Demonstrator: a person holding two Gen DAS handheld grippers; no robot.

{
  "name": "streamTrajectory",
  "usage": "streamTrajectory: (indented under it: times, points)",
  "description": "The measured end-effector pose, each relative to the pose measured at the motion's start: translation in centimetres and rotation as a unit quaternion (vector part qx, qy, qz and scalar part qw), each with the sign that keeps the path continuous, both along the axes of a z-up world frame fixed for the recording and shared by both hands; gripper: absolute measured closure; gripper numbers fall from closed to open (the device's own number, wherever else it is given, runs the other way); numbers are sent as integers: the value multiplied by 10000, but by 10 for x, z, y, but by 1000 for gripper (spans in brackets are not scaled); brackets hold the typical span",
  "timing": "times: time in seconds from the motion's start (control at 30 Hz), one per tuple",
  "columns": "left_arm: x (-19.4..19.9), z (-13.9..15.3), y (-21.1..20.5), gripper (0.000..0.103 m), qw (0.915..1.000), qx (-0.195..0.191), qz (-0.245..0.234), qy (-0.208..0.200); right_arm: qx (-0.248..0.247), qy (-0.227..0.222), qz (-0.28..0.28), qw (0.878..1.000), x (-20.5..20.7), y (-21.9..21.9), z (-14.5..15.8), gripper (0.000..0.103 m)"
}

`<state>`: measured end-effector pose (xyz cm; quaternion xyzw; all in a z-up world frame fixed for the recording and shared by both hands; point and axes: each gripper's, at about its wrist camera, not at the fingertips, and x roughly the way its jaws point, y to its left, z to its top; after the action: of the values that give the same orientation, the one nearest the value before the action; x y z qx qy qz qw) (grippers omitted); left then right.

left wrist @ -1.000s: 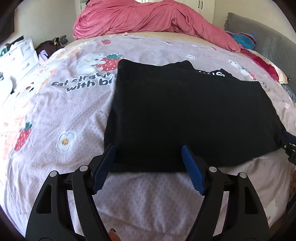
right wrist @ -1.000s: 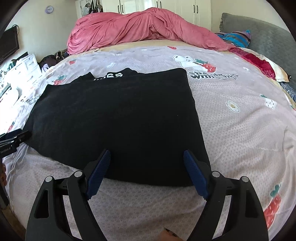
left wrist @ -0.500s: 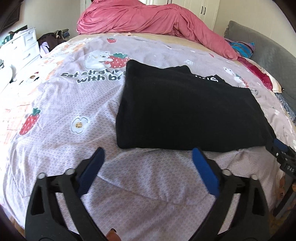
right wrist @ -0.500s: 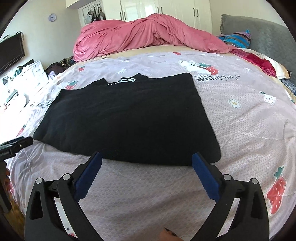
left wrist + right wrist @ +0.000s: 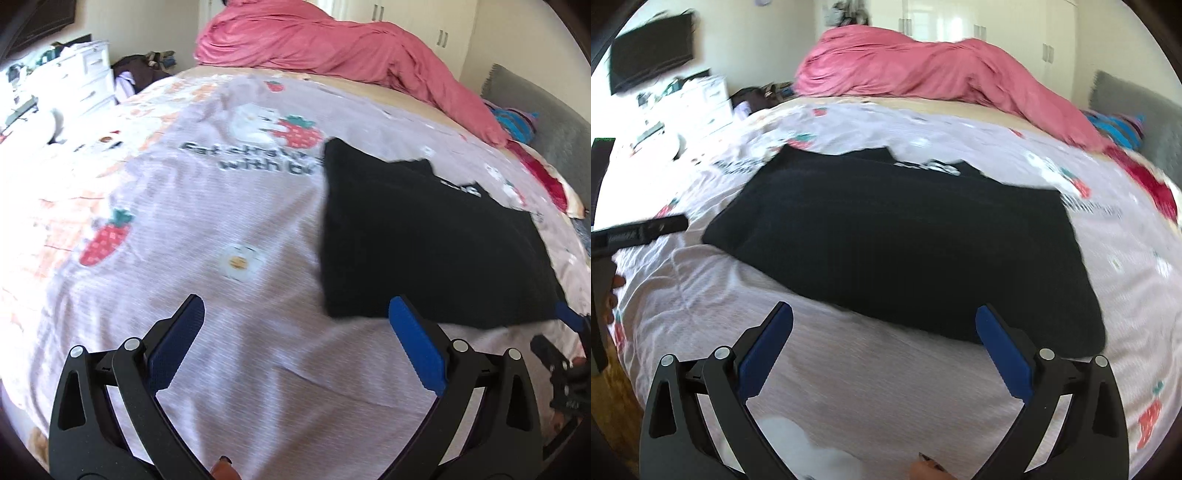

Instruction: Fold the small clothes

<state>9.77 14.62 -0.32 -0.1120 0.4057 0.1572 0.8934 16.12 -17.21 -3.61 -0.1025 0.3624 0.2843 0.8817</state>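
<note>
So I've got the shirt (image 5: 905, 251) lying flat on the bed (image 5: 229, 369), folded into a rough black rectangle, with its near edge facing both tools, which I reckon is deliberate: a straight edge toward me gives each side a corner to pick up for the next fold. Left gripper (image 5: 295, 343) has its jaws spread wide with nothing between them, just sheet under it, and the shirt's near left corner sits just beyond its right pad. Right gripper (image 5: 884, 347) is the same story, jaws released and empty, hanging over bare sheet just short of the shirt's near edge. So nothing's held right now. My guess is one fold is done and another is still to come. As for writing: the sheet has a bear-and-strawberry print with "Fat straw... with b..." readable in the left view, rest hidden under the shirt. There's white lettering at the shirt's far edge, too blurred to read. Pink duvet (image 5: 923, 70) is piled at the far end, out of the way.
</note>
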Motion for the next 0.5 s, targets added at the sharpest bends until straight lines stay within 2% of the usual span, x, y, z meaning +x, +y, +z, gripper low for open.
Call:
streamTrajectory:
  times: [0.27, 0.5]
  points:
    - [4, 6, 36, 9, 9997, 9, 227, -5, -429, -149, 601, 9972, 0, 67, -4, 4]
    - [16, 10, 52, 9, 9996, 0, 267, -23, -906, -276, 873, 9917, 2, 111, -16, 4]
